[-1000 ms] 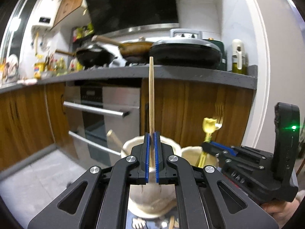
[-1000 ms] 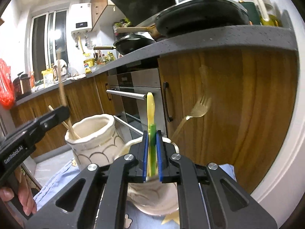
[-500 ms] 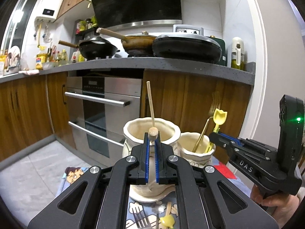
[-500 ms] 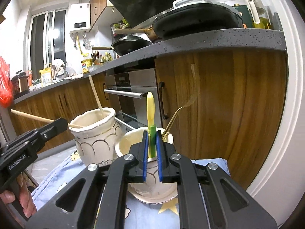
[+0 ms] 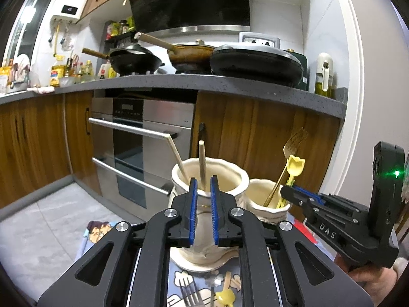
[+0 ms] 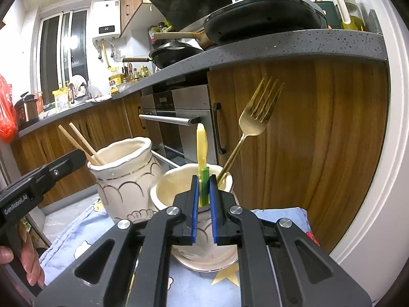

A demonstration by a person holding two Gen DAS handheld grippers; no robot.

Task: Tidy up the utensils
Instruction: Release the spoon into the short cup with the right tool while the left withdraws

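Observation:
Two cream ceramic jars stand on a blue cartoon cloth. The taller jar (image 5: pixel 209 179) holds two wooden chopsticks (image 5: pixel 202 163). My left gripper (image 5: pixel 203 186) is open just in front of its rim, holding nothing. The shorter jar (image 6: pixel 189 186) holds a gold fork (image 6: pixel 255 117) and a yellow-green spoon (image 6: pixel 201 153). My right gripper (image 6: pixel 203 189) is open, its jaws on either side of the spoon's green handle, over the jar. The taller jar (image 6: pixel 122 174) shows left of it.
A silver fork (image 5: pixel 189 291) and a small yellow spoon (image 5: pixel 225 296) lie on the cloth (image 5: pixel 97 230) below the left gripper. Behind are wooden cabinets, a steel oven (image 5: pixel 143 138) and a grey counter (image 5: pixel 230 81) with pans. A white wall is on the right.
My left gripper lowered a chopstick into the taller jar and opened, letting it go. My right gripper lowered the yellow-green spoon into the shorter jar and opened.

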